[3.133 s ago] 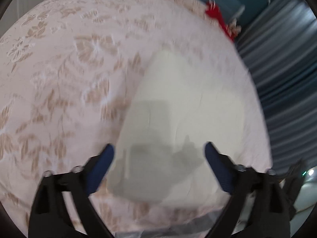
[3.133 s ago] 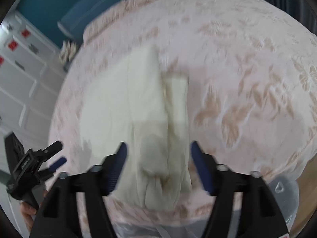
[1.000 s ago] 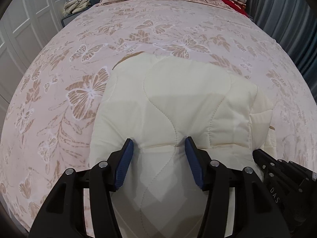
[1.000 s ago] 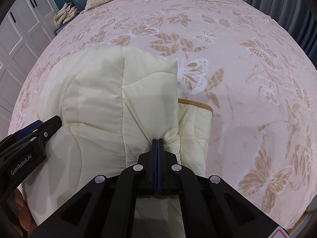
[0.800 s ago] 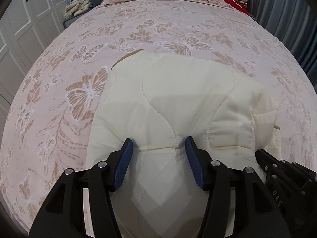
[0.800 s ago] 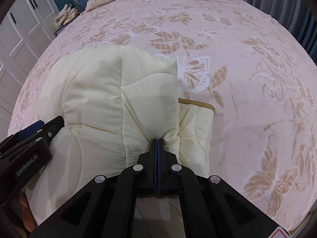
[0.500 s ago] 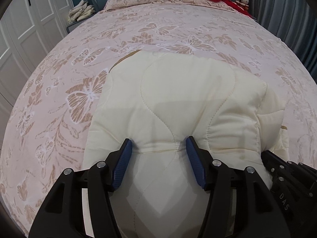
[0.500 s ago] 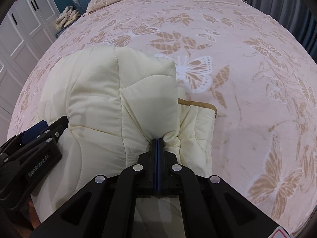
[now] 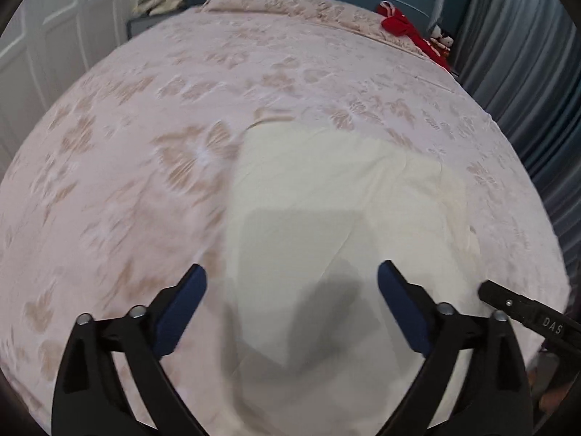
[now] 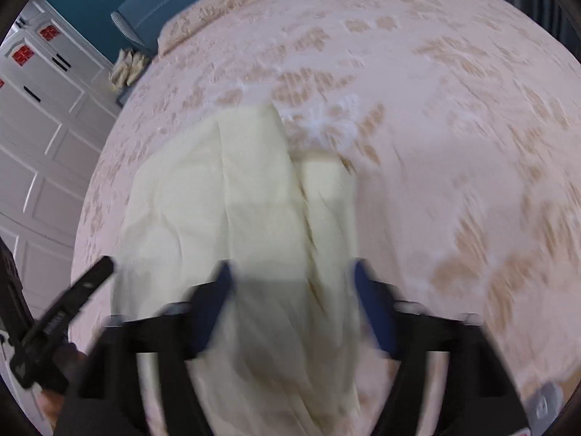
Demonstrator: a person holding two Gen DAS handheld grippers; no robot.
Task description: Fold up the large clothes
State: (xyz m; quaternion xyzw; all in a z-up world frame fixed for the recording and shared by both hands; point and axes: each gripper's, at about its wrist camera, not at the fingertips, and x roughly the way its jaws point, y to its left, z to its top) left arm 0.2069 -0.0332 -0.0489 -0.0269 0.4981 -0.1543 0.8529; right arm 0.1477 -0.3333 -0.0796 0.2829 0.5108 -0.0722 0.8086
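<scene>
Motion blur smears one folded cream quilted garment [image 9: 326, 196] at the near edge of the pink butterfly-patterned bedspread [image 9: 145, 109]; left gripper [image 9: 290, 292] and right gripper [image 10: 290, 290] jaws are opening, holding nothing.

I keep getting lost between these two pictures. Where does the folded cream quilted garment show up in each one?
Left wrist view: cream garment lies centre to lower right, on the bed.
Right wrist view: cream garment lies centre-left, running down to the bottom edge.
Shared landmark: the white wardrobe doors, at the left of both.

A wide bed [image 9: 152, 152] in pink butterfly-print cover carries a folded cream quilted garment [image 9: 326, 196]; red cloth [image 9: 399, 25] lies near its head
</scene>
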